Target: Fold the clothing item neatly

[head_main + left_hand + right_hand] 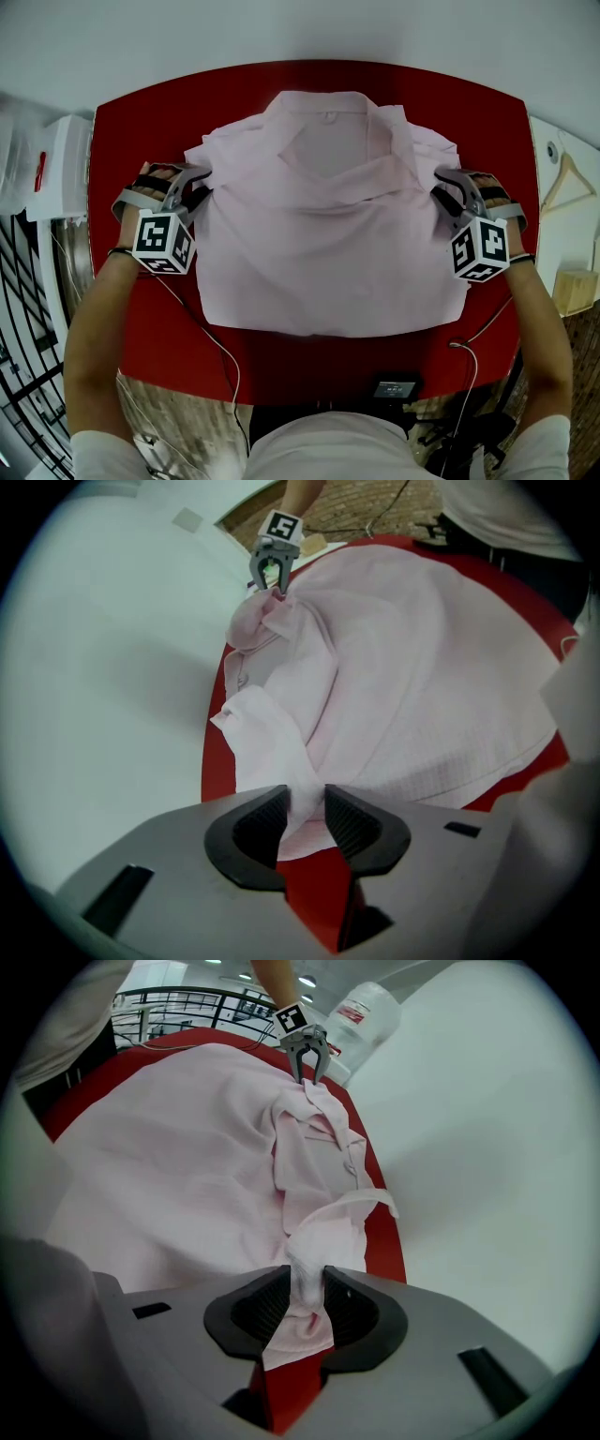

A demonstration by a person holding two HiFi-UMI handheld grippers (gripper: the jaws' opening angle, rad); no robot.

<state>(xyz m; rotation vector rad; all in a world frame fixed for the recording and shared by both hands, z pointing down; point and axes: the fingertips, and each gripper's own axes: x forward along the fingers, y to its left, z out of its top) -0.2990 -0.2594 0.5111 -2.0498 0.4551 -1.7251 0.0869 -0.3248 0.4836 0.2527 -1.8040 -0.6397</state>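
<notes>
On the red table [141, 309], left tool [307, 810] and right tool [307, 1290] each clamp the pink shirt [328, 244], seemingly by sleeves.

On counter [141, 122]: shirt [328, 244] spread out, collar at far side, hem toward me. My left gripper [204, 183] at shirt's left edge, sleeve cloth between its jaws. My right gripper [437, 185] at shirt's right edge, bunched cloth pinched between its jaws. Hanger [565, 183] right of counter, off it. Small box [395, 387], maybe some device, at counter's near edge.
</notes>
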